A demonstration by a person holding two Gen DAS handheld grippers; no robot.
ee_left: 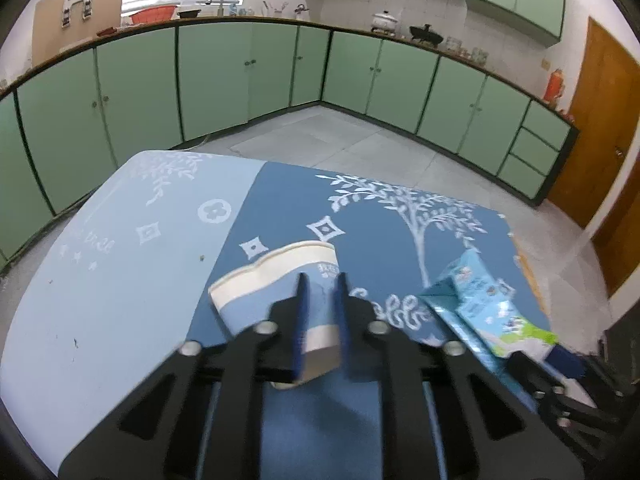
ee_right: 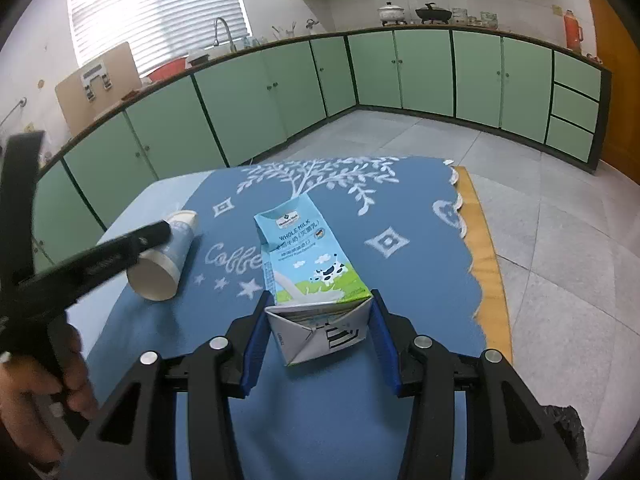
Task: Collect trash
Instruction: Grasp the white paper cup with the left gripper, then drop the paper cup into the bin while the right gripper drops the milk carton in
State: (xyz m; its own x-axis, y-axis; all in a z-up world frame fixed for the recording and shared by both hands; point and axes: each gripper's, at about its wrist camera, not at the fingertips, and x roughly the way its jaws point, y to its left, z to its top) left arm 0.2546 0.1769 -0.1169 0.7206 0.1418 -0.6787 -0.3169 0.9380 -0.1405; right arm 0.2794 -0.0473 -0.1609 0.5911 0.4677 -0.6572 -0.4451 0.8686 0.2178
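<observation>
A blue and white paper cup [ee_left: 276,280] lies on its side on the blue tablecloth [ee_left: 120,280]. My left gripper [ee_left: 320,284] is shut on the cup, squeezing its wall flat. The cup [ee_right: 164,264] and the left gripper's finger [ee_right: 132,240] also show at the left of the right wrist view. A light blue whole milk carton [ee_right: 308,264] lies flat on the cloth. My right gripper [ee_right: 318,300] is shut on the carton, its blue pads pressing both sides of the base. The carton [ee_left: 480,304] shows at the right of the left wrist view.
The table's wooden right edge [ee_right: 484,264] is bare beyond the cloth. Green kitchen cabinets [ee_right: 240,96] line the far walls, with tiled floor [ee_right: 560,240] between. A dark object [ee_right: 564,436] sits at the lower right. A hand [ee_right: 44,380] holds the left gripper's handle.
</observation>
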